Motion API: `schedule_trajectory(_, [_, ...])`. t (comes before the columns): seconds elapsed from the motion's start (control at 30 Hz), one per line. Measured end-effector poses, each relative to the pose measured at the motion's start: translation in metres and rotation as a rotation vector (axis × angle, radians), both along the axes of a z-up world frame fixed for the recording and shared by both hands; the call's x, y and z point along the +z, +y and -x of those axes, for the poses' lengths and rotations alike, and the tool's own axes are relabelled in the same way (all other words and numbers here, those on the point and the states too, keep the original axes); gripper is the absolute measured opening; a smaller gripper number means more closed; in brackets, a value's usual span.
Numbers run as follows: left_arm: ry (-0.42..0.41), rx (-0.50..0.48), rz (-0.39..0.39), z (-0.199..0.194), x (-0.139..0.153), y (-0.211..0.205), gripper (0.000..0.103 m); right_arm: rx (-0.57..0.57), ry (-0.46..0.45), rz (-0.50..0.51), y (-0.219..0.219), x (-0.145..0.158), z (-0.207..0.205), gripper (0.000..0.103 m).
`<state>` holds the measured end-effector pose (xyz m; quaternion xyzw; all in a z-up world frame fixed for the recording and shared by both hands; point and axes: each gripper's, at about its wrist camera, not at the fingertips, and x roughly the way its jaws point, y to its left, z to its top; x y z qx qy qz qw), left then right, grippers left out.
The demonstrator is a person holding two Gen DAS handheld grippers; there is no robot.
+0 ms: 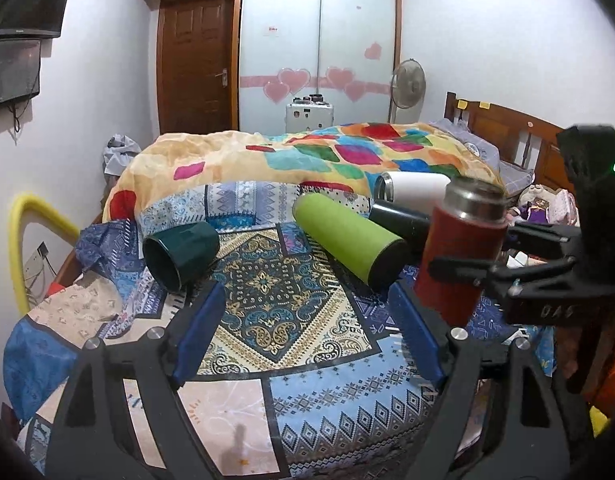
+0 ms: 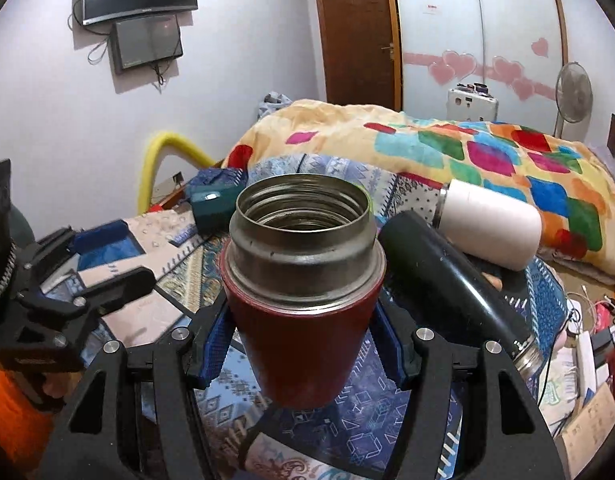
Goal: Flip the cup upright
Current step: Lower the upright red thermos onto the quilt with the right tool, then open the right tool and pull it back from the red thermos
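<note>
While the right gripper (image 2: 303,344) clamps the red cup (image 2: 299,320) low on its body, mouth up, base just above the bed cover (image 2: 359,440); left gripper (image 1: 307,320) stands wide, holding nothing. Risk: soft, uneven bedding; if let go before base sits flat, cup likely topples, being top-heavy w/ steel neck. Black flask (image 2: 459,276) lies close beside; a knock could roll it. Farther off: green flask (image 1: 347,240), dark green cup (image 1: 179,256), white flask (image 2: 491,224), all on sides.

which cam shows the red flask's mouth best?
Right wrist: the red flask stands upright between the right gripper fingers, open steel mouth facing the lens. Left wrist shows it side-on, rim only.
</note>
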<state>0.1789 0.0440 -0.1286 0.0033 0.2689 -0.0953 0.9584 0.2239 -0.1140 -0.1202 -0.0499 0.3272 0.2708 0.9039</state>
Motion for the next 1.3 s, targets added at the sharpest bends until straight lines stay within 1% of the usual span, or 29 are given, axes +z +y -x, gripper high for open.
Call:
schedule_trajectory(0.2, [0.015, -0.01, -0.009, 0.0, -0.006, -0.004, 0.084, 0.007, 0.034, 0.009, 0.002, -0.02, 0.0, 0.059])
schedule_trajectory(0.43, [0.012, -0.007, -0.011, 0.004, -0.007, -0.005, 0.085, -0.009, 0.009, 0.009, 0.003, -0.02, 0.009, 0.059])
schedule_trajectory(0.73, [0.011, 0.007, -0.012, 0.017, -0.002, -0.004, 0.086, -0.012, -0.029, 0.048, 0.009, -0.02, 0.021, 0.061])
schedule_trajectory(0.87, [0.001, 0.013, -0.01, 0.028, 0.005, -0.006, 0.086, -0.02, -0.019, 0.026, 0.003, -0.016, 0.025, 0.062])
schedule_trajectory(0.93, [-0.014, 0.016, -0.003, 0.036, 0.013, -0.008, 0.086, -0.02, -0.018, 0.008, -0.002, -0.011, 0.03, 0.062])
schedule_trajectory(1.03, [-0.044, 0.017, 0.004, 0.046, 0.026, -0.012, 0.086, -0.029, -0.045, -0.016, -0.014, 0.003, 0.045, 0.062])
schedule_trajectory(1.2, [-0.145, 0.031, 0.023, 0.074, 0.062, -0.022, 0.086, -0.057, -0.156, -0.071, -0.038, 0.045, 0.081, 0.062])
schedule_trajectory(1.3, [-0.22, 0.045, 0.031, 0.097, 0.085, -0.029, 0.086, -0.074, -0.222, -0.113, -0.051, 0.071, 0.102, 0.062])
